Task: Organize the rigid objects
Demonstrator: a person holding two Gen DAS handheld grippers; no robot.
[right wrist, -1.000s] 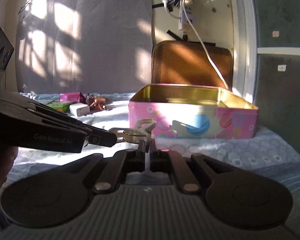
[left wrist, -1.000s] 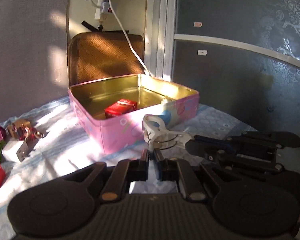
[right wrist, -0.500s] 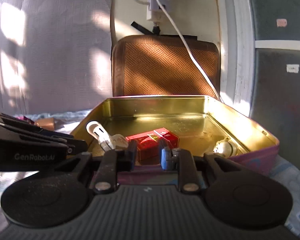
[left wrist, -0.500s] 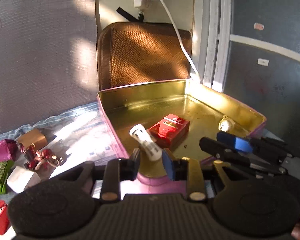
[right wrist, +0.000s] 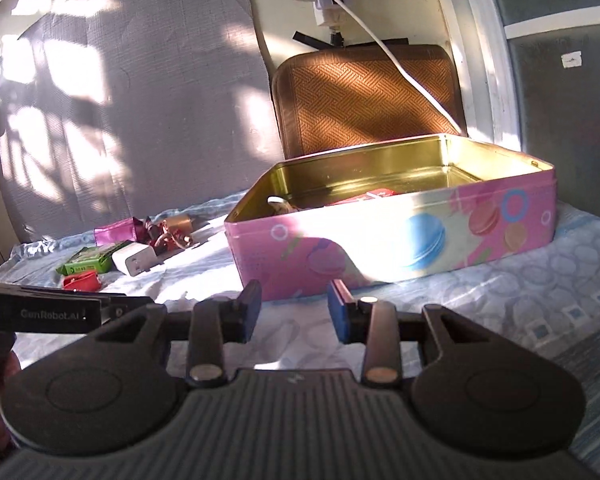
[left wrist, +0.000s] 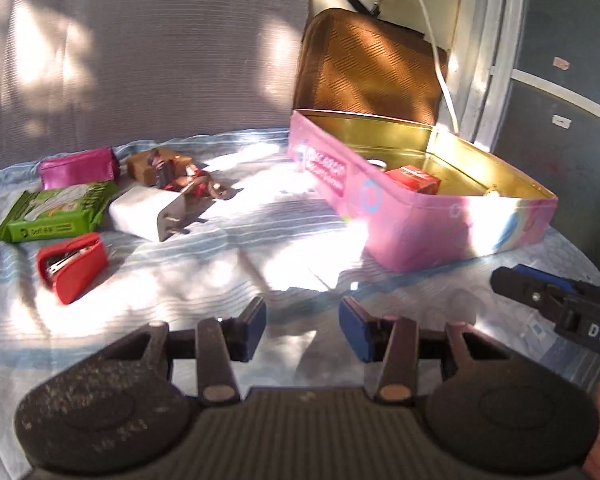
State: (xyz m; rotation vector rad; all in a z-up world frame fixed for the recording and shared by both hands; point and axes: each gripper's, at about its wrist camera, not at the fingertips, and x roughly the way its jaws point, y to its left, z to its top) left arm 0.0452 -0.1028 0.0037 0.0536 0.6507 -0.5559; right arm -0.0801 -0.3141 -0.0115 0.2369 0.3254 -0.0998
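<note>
Inventory, as I read it from both wrist views. Left tongs (left wrist: 302, 322): spread, nothing between the pads, hanging low over the pale blue patterned cloth (left wrist: 180, 300). Right tongs (right wrist: 294, 312): likewise spread and empty, pointed at the pink rectangular tin with the gold interior (right wrist: 400, 240), which stood just ahead of them. Tin contents: a small red box (left wrist: 414, 180) and a white piece near the left wall (right wrist: 278, 202), partly hidden.

Loose stock lay ahead and to the left of my left tongs: red plastic stapler (left wrist: 74, 266), white wall charger (left wrist: 152, 214), green flat packet (left wrist: 56, 214), magenta foil pouch (left wrist: 76, 168), brown box with red ribbon (left wrist: 160, 166). I judged the stapler nearest, its long axis slanting away to the right, and the left tongs the closer pair for it.
</note>
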